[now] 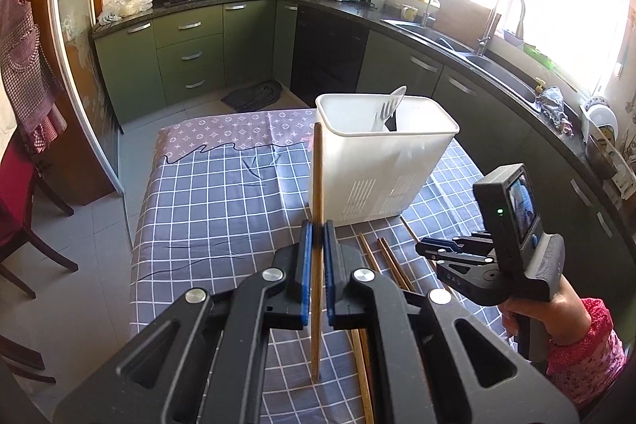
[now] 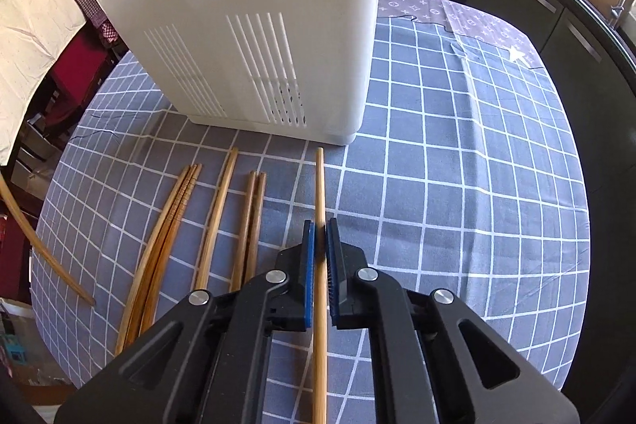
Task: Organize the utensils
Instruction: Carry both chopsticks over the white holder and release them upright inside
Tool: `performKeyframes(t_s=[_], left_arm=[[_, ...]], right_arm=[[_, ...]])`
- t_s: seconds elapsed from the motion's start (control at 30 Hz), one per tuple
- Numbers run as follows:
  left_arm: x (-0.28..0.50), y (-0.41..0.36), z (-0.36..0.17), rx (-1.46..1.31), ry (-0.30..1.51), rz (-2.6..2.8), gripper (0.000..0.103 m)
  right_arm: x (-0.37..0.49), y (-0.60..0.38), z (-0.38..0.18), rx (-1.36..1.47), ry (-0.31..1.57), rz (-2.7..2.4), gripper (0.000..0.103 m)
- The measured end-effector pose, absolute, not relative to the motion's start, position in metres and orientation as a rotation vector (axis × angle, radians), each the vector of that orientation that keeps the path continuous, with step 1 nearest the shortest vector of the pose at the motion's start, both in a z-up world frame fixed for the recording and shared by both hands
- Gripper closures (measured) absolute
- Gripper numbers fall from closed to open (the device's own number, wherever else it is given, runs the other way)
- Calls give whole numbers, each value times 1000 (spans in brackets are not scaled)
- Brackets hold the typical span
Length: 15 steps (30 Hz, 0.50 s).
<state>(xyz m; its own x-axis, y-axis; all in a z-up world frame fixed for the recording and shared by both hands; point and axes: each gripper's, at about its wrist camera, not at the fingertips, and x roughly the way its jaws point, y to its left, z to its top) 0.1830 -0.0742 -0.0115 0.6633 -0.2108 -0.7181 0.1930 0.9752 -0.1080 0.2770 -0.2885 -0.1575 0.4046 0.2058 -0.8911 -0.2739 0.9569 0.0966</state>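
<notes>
Chopsticks are split between both tools: the left hand-held gripper (image 1: 317, 237) is clamped on one chopstick (image 1: 317, 185) standing upright at frame centre, its lower tip on the checked surface (image 1: 222, 201). The right hand-held gripper (image 2: 320, 241) has closed on a second chopstick (image 2: 320, 193) lying flat — it runs up the middle of the right wrist view toward the white bin (image 2: 254, 6). More loose chopsticks (image 2: 206, 225) lie left of it. A spatula (image 1: 391, 104) stands inside the bin.
</notes>
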Motion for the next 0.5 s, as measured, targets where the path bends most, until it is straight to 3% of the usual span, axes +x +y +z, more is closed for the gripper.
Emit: performKeyframes(t_s=[0.5], left_arm=[[178,-76,1,-18,770,-236,97]], right_arm=[[217,-333,-36,61,754,334,96]])
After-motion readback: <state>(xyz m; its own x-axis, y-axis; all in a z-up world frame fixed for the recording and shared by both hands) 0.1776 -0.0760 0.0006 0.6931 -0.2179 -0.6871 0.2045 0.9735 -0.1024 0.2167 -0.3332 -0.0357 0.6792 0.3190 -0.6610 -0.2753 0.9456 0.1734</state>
